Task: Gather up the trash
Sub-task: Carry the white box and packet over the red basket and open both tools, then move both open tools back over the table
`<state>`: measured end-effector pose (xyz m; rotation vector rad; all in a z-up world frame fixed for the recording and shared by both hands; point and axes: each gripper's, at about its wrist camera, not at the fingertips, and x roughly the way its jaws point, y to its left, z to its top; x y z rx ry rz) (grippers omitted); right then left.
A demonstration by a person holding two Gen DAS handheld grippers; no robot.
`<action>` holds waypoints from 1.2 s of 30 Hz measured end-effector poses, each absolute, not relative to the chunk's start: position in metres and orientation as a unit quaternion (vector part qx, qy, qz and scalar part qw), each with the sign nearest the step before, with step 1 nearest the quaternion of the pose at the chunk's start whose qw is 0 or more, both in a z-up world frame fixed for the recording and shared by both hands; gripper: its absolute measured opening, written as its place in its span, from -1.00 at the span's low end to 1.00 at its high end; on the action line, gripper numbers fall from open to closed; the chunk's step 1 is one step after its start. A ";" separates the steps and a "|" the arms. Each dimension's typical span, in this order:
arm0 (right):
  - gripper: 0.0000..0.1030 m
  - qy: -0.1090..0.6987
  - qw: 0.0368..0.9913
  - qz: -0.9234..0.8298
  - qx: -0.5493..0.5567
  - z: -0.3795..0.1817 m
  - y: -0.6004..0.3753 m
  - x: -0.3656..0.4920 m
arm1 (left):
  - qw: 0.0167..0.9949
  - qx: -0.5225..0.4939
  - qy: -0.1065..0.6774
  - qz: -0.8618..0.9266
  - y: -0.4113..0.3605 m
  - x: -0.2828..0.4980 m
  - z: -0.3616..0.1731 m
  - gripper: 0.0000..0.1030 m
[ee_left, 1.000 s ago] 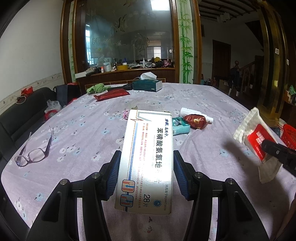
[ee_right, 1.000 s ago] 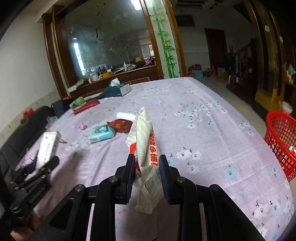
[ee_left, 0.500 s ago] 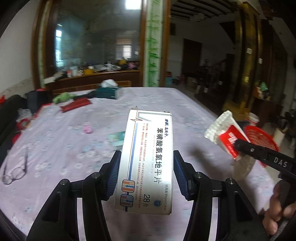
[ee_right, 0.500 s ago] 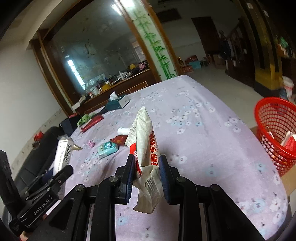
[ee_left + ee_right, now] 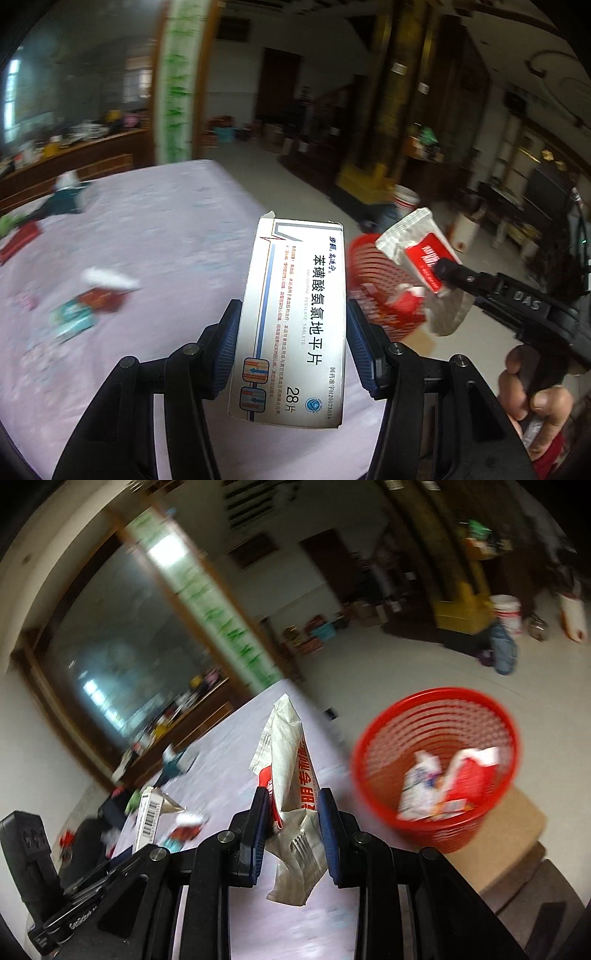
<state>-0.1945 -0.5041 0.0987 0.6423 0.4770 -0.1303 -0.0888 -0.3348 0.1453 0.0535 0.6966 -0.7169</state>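
Ahead and to the right of the right gripper (image 5: pixel 291 825), off the table's edge, stands the red basket (image 5: pixel 436 771): round, of open plastic mesh, on a tan block, with crumpled wrappers already in its bottom. Beneath both tools lies the table (image 5: pixel 155 229), under a soft lilac flowered cloth; small scraps lie scattered on it ahead and to the left of the left gripper (image 5: pixel 291 349). That gripper pinches a medicine box (image 5: pixel 291 325) by its long sides; it is stiff white card, flat and oblong, standing upright between the blue ribbed pads (image 5: pixel 225 350). The right gripper is pressed onto a wrapper (image 5: pixel 291 775), limp, creased film in white and red that sags below the jaws. To do the drop well, I judge each tool should be carried squarely over the basket's mouth before letting go, the light wrapper released low so it does not drift.
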 end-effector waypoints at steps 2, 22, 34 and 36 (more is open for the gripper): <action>-0.44 0.228 0.914 -0.086 0.324 0.098 -0.527 -0.201 | 0.866 0.027 0.340 -0.366 -0.365 -0.084 0.146 0.04; -0.25 0.245 0.880 -0.192 0.359 0.068 -0.641 -0.179 | 0.807 0.026 0.414 -0.421 -0.533 -0.039 0.103 0.38; 0.02 0.256 0.902 -0.104 0.332 0.075 -0.564 -0.182 | 0.836 0.040 0.397 -0.378 -0.396 -0.069 0.094 0.42; 0.05 0.268 0.905 -0.076 0.322 0.076 -0.544 -0.173 | 0.843 0.045 0.392 -0.364 -0.369 -0.072 0.094 0.42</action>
